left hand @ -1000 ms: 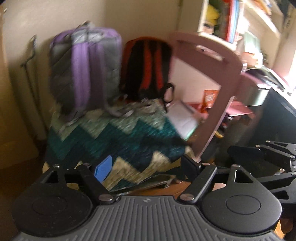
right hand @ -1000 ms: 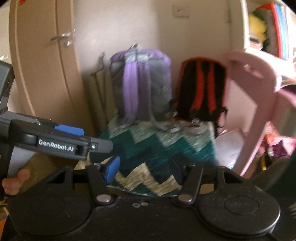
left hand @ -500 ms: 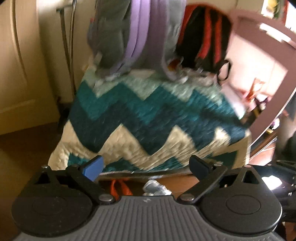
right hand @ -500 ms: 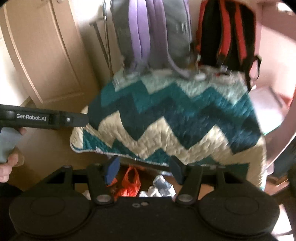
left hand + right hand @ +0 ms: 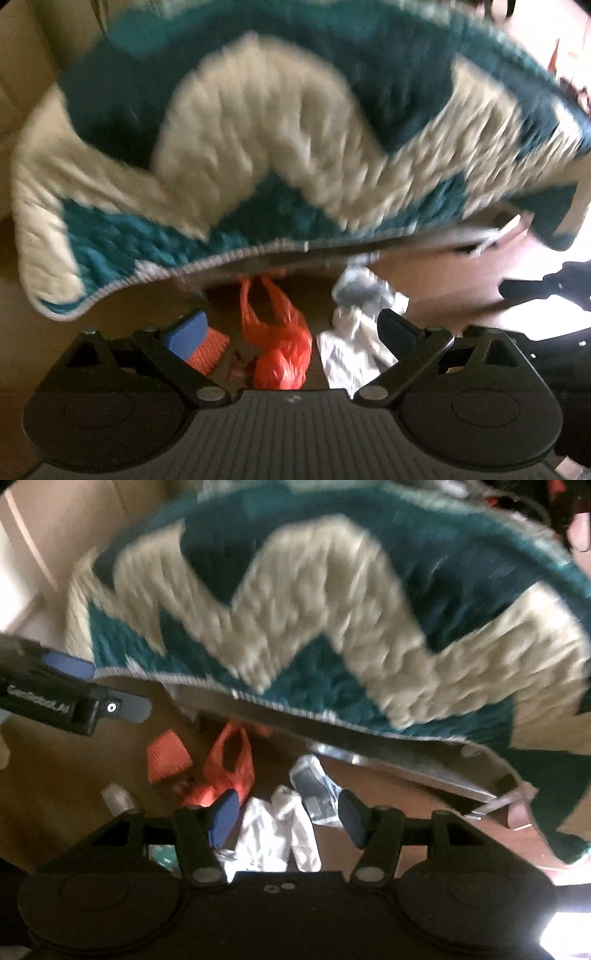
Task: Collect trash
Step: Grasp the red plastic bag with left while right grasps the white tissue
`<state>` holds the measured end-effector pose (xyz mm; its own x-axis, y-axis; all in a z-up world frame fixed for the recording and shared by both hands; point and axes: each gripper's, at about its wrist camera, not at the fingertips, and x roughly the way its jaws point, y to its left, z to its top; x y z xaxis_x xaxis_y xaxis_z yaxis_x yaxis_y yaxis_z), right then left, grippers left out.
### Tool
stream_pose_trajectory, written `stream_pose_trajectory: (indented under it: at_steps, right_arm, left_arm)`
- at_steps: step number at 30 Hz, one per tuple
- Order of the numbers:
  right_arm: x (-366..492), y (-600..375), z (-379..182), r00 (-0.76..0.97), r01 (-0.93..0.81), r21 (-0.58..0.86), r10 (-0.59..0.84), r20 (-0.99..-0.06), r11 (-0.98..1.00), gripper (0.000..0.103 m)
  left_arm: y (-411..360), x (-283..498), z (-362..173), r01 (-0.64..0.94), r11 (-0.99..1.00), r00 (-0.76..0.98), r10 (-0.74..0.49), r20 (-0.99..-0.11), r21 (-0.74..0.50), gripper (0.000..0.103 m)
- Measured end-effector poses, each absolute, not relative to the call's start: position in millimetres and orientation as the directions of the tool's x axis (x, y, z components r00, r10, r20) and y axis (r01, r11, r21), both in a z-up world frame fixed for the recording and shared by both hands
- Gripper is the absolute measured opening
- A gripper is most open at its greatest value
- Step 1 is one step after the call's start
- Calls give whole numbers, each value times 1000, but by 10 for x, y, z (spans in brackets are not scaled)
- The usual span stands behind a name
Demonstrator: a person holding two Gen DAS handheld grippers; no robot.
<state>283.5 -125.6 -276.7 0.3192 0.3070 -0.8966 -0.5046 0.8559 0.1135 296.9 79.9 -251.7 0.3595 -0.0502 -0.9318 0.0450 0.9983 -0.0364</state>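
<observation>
Trash lies on the brown floor below the bed edge. An orange plastic bag (image 5: 280, 343) lies between the fingers of my open left gripper (image 5: 291, 332), with an orange ribbed piece (image 5: 208, 352) by the left finger and crumpled white paper (image 5: 354, 325) by the right finger. In the right wrist view the orange bag (image 5: 229, 764), the orange piece (image 5: 166, 755), white crumpled paper (image 5: 277, 830) and a clear wrapper (image 5: 314, 786) lie below my open right gripper (image 5: 286, 816). Both grippers are empty and above the floor.
A teal and cream zigzag quilt (image 5: 258, 129) hangs over the bed edge above the trash, also seen in the right wrist view (image 5: 332, 609). The left gripper's body (image 5: 66, 698) shows at left. A small white object (image 5: 116, 795) lies at left on the floor.
Both grippers have tilted down and moved closer to the floor. The backpacks and chair have left view; the trash under the quilt edge now lies between the fingers.
</observation>
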Motion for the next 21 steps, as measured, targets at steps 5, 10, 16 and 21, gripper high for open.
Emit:
stream_pose_trajectory:
  at_steps: [5, 10, 16, 21]
  right_arm:
    - [3009, -1162, -3371, 242, -491, 147, 297, -924, 859, 59]
    - [3184, -1030, -3910, 168, -482, 190, 303, -938, 855, 59]
    - [3387, -824, -4403, 117, -495, 196, 289, -950, 846, 58]
    - [3503, -704, -4710, 98, -513, 161, 244, -965, 843, 57]
  left_arm:
    - [879, 3141, -3132, 17, 1000, 273, -18, -962, -14, 99]
    - [1000, 3214, -3745, -13, 999, 191, -36, -981, -39, 99]
    - [1094, 3161, -4321, -25, 996, 114, -82, -990, -85, 99]
    - [1151, 3133, -4700, -51, 994, 75, -90, -993, -94, 99]
